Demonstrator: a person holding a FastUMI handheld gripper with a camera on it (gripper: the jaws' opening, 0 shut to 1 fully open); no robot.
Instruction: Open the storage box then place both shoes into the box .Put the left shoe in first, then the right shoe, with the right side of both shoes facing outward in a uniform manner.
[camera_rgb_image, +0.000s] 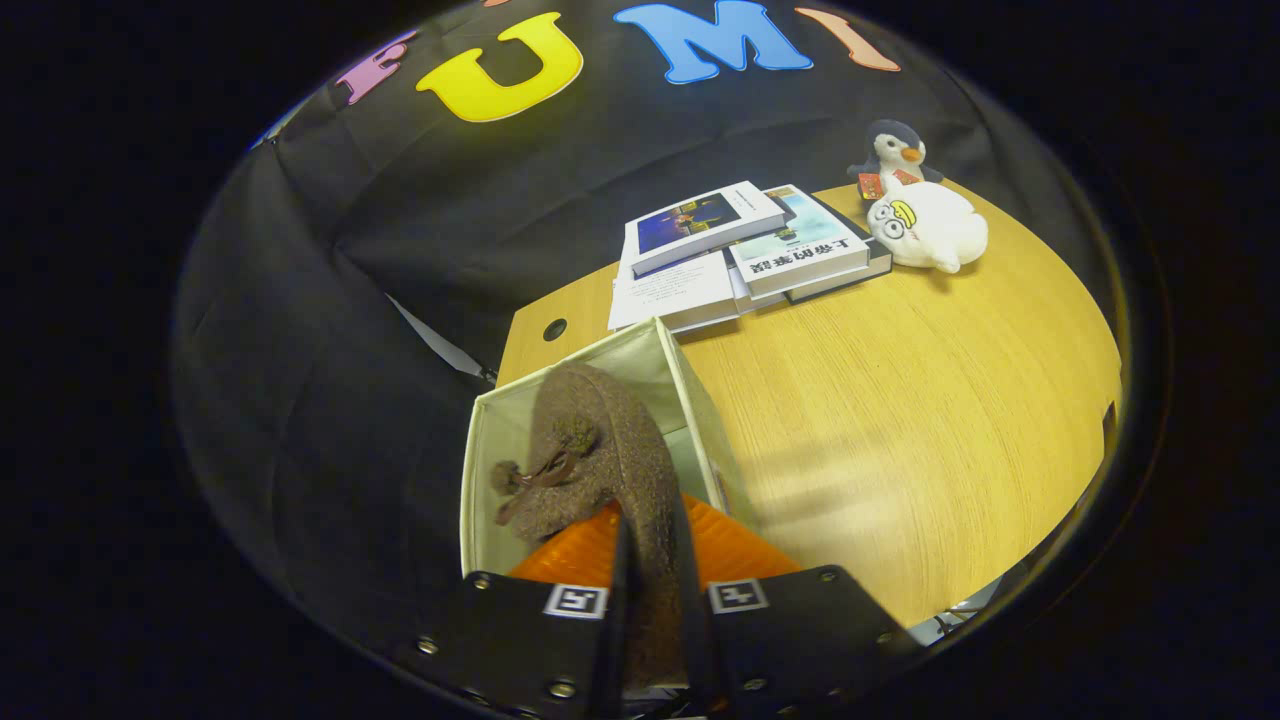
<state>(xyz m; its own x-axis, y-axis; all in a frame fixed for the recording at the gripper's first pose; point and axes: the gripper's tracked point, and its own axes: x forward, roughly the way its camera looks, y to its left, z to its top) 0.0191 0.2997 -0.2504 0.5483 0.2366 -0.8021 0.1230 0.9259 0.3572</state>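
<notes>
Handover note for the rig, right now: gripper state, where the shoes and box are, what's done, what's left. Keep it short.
Gripper: shut on the brown suede lace-up shoe, both fingers pressing its sole edge.
Shoe: held over the open white fabric storage box, toe pointing into it, not yet released.
Box: open, on the wooden table, beside the edge near the booth wall.
Done: box opened, one shoe picked up.
Left: lower and release this shoe. I cannot tell whether it is the left or right, and cannot see the other shoe's place from here.
</notes>
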